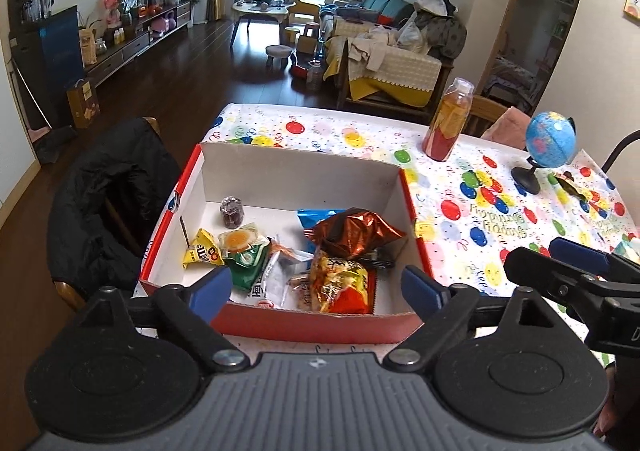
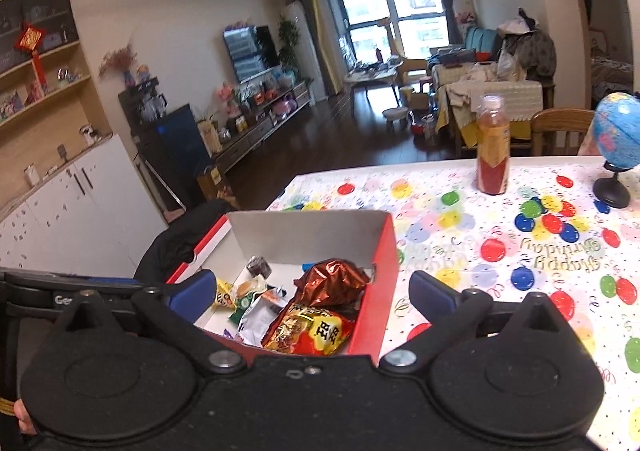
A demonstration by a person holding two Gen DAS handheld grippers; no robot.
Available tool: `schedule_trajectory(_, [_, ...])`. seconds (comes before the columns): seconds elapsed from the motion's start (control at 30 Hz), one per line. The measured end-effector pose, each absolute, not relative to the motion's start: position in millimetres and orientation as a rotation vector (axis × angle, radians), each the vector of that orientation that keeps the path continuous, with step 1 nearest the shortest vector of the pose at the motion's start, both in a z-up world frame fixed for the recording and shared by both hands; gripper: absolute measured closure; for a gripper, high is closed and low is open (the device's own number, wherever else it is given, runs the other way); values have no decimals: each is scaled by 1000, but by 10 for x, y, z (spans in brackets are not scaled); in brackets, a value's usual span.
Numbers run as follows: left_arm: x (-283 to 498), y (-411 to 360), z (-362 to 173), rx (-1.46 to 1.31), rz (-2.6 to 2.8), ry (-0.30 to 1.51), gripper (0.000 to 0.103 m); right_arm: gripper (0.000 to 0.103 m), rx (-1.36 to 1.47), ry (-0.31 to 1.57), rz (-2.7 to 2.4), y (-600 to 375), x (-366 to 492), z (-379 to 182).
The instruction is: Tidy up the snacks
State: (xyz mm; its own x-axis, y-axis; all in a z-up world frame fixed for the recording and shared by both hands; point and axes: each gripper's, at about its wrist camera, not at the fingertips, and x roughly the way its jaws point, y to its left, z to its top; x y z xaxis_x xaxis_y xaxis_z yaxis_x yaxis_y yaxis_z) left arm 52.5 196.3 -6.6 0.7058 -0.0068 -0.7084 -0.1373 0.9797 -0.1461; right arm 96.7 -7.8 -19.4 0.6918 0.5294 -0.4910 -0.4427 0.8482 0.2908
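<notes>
A red cardboard box (image 1: pixel 304 175) with a white inside stands on the balloon-print table; it also shows in the right wrist view (image 2: pixel 384 267). In it lie several snacks: a yellow M&M's bag (image 1: pixel 202 251), a green packet (image 1: pixel 248 255), a brown foil bag (image 1: pixel 356 231), an orange-yellow noodle packet (image 1: pixel 340 285) and a small dark jelly cup (image 1: pixel 232 211). My left gripper (image 1: pixel 316 289) is open and empty over the box's near edge. My right gripper (image 2: pixel 312 293) is open and empty, over the box's near right corner. A small snack wrapper (image 1: pixel 568 183) lies by the globe.
A bottle of red-orange drink (image 1: pixel 446 119) and a blue globe on a black stand (image 1: pixel 548 143) stand on the far part of the table. A chair with a black jacket (image 1: pixel 112 199) stands at the table's left side. The right gripper's fingers (image 1: pixel 576 263) show at the right.
</notes>
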Motion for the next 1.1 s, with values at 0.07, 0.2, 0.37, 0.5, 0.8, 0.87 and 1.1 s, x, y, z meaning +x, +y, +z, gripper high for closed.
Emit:
schedule_trajectory(0.07, [477, 1937, -32, -196, 69, 779, 10, 0, 158, 583, 538, -123, 924, -188])
schedule_trajectory(0.2, [391, 1903, 41, -191, 77, 759, 10, 0, 164, 573, 543, -139, 873, -160])
schedule_trajectory(0.37, [355, 1884, 106, -183, 97, 753, 10, 0, 147, 551, 547, -101, 822, -75])
schedule_trajectory(0.5, [323, 1862, 122, -170, 112, 750, 10, 0, 152, 553, 548, -76, 796, -54])
schedule_trajectory(0.8, [287, 1837, 140, -157, 134, 746, 10, 0, 141, 550, 549, -14, 716, -60])
schedule_trajectory(0.87, [287, 1839, 140, -159, 137, 745, 10, 0, 143, 549, 543, -14, 709, -62])
schedule_trajectory(1.1, [285, 1815, 141, -153, 131, 750, 10, 0, 168, 573, 517, -44, 739, -91])
